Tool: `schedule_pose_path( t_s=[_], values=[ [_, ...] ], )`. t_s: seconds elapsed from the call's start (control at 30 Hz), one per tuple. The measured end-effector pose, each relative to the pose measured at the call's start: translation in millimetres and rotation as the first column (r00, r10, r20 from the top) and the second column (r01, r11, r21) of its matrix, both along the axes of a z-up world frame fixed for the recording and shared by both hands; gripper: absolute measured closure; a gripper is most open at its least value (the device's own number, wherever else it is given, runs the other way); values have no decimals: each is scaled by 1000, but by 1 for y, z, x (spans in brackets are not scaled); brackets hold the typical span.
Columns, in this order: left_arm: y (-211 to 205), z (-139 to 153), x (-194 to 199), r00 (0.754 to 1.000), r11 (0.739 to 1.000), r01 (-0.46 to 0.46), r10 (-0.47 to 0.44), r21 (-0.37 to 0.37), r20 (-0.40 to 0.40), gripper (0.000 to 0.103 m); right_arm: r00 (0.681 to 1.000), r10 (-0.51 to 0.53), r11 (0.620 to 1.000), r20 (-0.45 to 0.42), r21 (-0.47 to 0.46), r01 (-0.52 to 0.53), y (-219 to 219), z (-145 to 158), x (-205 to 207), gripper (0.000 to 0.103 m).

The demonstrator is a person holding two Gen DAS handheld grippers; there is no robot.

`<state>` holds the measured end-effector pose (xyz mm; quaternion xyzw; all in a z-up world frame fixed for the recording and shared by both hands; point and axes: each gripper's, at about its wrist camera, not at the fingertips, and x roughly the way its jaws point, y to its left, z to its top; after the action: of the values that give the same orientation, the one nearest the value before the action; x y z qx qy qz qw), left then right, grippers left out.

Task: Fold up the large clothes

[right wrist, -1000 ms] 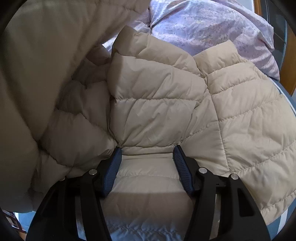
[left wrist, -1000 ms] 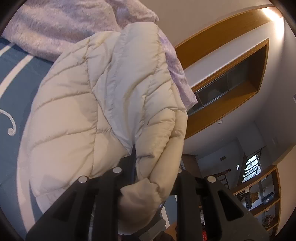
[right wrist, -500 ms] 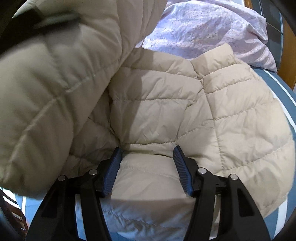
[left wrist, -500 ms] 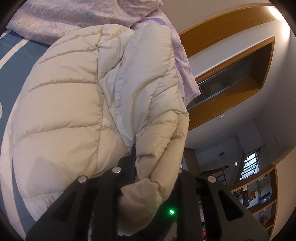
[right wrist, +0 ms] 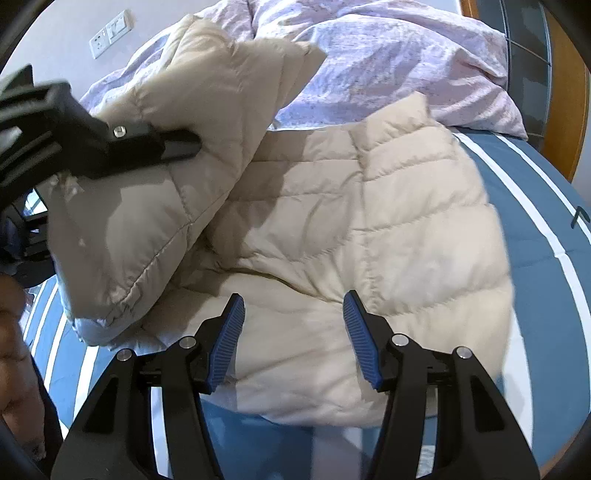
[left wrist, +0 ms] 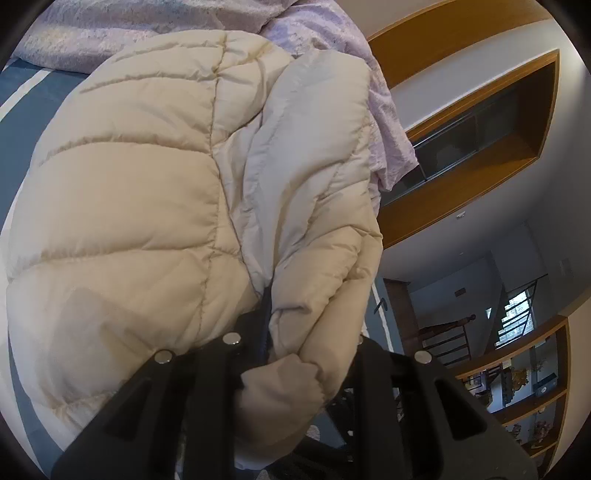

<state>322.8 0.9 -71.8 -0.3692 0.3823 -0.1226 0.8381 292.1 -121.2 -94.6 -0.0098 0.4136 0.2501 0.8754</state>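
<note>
A cream quilted puffer jacket (right wrist: 369,221) lies on a blue bedspread with white stripes (right wrist: 535,206). My left gripper (left wrist: 306,332) is shut on the jacket's sleeve end (left wrist: 280,391) and holds it lifted over the jacket body (left wrist: 129,221). In the right wrist view the left gripper (right wrist: 177,144) shows at upper left with the raised sleeve (right wrist: 155,206) hanging from it. My right gripper (right wrist: 293,332) is open and empty, its blue pads (right wrist: 229,339) just above the jacket's near edge.
A crumpled lilac duvet (right wrist: 388,62) lies behind the jacket at the head of the bed. A wall socket (right wrist: 110,33) is on the wall behind. Wooden wall trim (left wrist: 461,155) and shelves (left wrist: 524,384) show to the right in the left wrist view.
My left gripper carried the sleeve up and away from the right camera, uncovering the jacket body. My right gripper, open throughout, drew back from the jacket, so more bedspread shows.
</note>
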Motion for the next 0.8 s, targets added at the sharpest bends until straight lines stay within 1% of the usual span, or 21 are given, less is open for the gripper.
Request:
schedule_pose_path(
  t_s=[0.13, 0.27, 0.43, 0.63, 0.73, 0.8],
  values=[
    [-3, -1, 1, 1000, 1000, 1, -1, 7, -13, 83, 1000, -7, 1000, -13, -6, 7, -8, -2, -8, 51],
    [-5, -4, 1, 1000, 1000, 2, -2, 16, -21, 83, 999, -32, 999, -8, -23, 31, -16, -1, -8, 51],
    [-6, -1, -1, 1000, 1000, 5, -4, 25, -25, 83, 998, -54, 998, -13, -17, 54, -30, -3, 1, 51],
    [-13, 4, 1, 1000, 999, 17, -16, 40, -26, 83, 998, -66, 997, -16, -44, 66, -25, -10, 5, 51],
    [-17, 6, 5, 999, 998, 26, -24, 49, -27, 83, 998, -64, 996, -30, -66, 62, -22, -17, 9, 51],
    [-18, 7, 5, 999, 998, 34, -32, 57, -28, 83, 997, -65, 996, -39, -65, 63, -23, -18, 11, 51]
  ],
)
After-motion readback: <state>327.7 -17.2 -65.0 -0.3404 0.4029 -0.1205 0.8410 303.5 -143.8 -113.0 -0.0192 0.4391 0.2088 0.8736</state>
